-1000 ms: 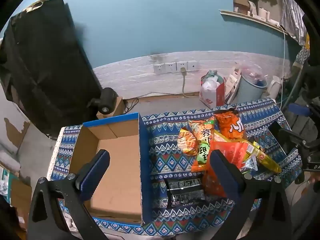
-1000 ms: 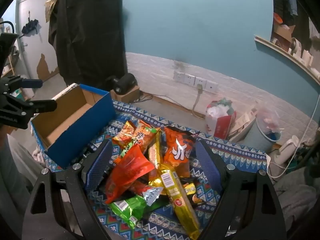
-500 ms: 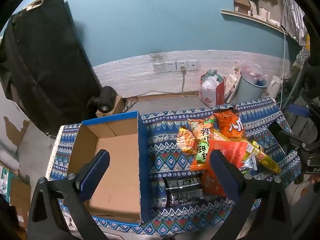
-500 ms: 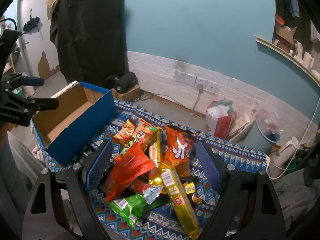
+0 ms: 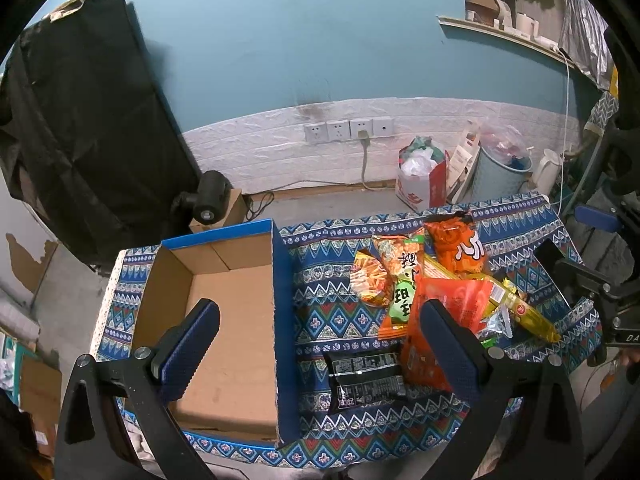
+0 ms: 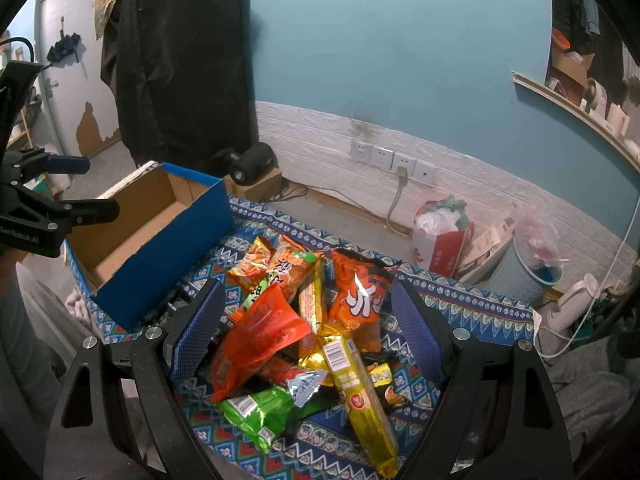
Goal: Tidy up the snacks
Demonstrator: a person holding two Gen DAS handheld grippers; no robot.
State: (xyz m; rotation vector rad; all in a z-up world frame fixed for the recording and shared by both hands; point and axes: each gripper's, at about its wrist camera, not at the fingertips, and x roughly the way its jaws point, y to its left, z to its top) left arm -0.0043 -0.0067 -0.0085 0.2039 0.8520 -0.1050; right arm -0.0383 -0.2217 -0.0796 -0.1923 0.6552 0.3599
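Surface: blue patterned tablecloth (image 5: 332,304).
Box: blue-sided cardboard box (image 5: 224,320), on the cloth's left side.
Snacks: crinkly snack packets (image 6: 304,320), piled beside the box.
Left gripper (image 5: 320,344): spread, empty.
Right gripper (image 6: 308,328): spread above the pile, empty.

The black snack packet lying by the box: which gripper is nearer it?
Left. The left gripper hangs open just above the black packet; the right gripper hovers open over the colourful pile, further off.
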